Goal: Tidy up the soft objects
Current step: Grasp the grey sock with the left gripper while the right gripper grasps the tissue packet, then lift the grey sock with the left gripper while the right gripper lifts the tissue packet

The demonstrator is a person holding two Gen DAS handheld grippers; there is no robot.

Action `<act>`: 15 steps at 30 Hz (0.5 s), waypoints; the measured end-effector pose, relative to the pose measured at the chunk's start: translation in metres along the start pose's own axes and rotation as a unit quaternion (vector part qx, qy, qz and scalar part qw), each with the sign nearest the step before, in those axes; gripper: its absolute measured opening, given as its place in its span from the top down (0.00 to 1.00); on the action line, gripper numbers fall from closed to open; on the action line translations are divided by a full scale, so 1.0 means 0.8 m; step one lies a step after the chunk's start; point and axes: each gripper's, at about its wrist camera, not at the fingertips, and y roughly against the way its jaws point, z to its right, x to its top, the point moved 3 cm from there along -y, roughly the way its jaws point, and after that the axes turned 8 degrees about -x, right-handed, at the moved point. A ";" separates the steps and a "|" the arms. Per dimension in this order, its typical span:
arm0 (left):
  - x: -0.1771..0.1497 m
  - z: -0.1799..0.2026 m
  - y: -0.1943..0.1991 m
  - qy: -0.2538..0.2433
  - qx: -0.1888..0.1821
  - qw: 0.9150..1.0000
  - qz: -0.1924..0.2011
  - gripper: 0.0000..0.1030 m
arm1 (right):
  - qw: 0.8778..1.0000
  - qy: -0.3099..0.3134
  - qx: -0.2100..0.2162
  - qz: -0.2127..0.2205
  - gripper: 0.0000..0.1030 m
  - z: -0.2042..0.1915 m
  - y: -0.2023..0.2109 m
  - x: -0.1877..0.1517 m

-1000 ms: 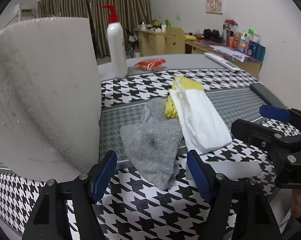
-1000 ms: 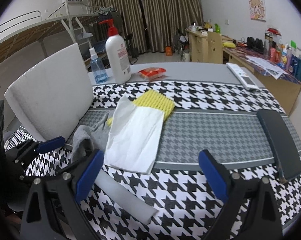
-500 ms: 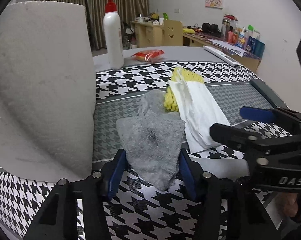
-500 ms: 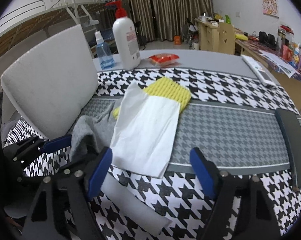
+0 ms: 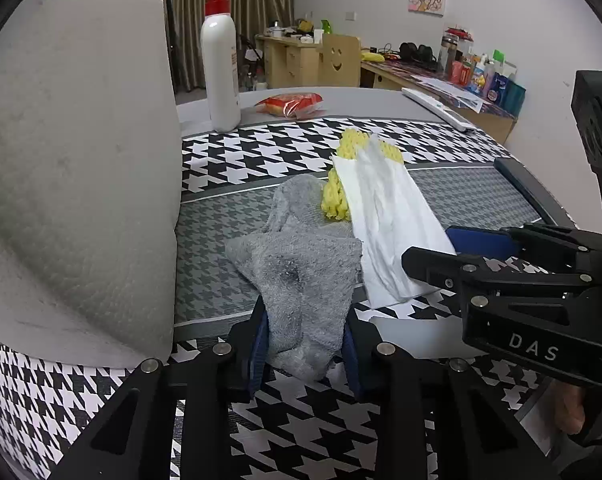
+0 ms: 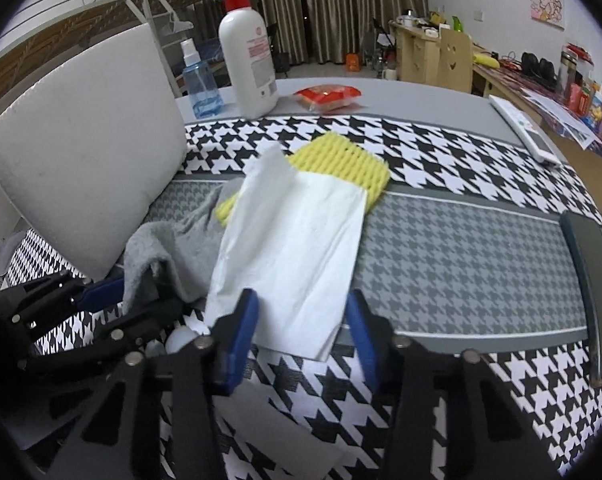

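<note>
Grey cloth (image 5: 301, 280) pinched in left claw (image 5: 304, 350); right claw (image 6: 301, 336) straddles white tissue (image 6: 293, 248).

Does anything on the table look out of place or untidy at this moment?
Yes. The soft things lie in a loose pile: the white paper bag rests askew over the yellow foam net, and the grey cloth is crumpled against them, its near end between the left gripper's fingers. Nothing is spilled.

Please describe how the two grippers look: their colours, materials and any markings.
Both are matte black frames with silver screw heads and flat blue pads inside the fingers. The left gripper and the right gripper look alike. The right gripper's body carries white letters "DAS". A bare hand holds it; no cables show.
</note>
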 end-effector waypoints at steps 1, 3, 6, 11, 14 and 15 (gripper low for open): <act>0.000 0.000 0.000 -0.001 0.000 1.000 0.000 0.70 | 1.000 0.003 -0.004 0.000 0.58 -0.001 0.000 0.000; 0.000 0.001 0.000 -0.003 -0.003 1.000 0.000 0.73 | 1.000 0.009 -0.011 -0.001 0.64 -0.004 0.000 -0.001; 0.000 0.001 0.000 -0.003 -0.007 1.000 0.000 0.78 | 1.000 0.015 -0.009 -0.005 0.74 -0.008 0.000 -0.001; 0.001 0.000 0.000 0.002 -0.019 1.000 0.000 0.83 | 1.000 0.022 -0.007 -0.005 0.91 -0.011 0.000 -0.002; 0.002 0.000 0.003 0.003 -0.023 1.000 0.007 0.84 | 1.000 0.003 0.015 -0.004 0.93 -0.005 0.005 -0.003; 0.002 0.001 0.005 0.003 -0.025 1.000 0.010 0.84 | 1.000 -0.001 0.018 0.001 0.94 -0.004 0.008 -0.004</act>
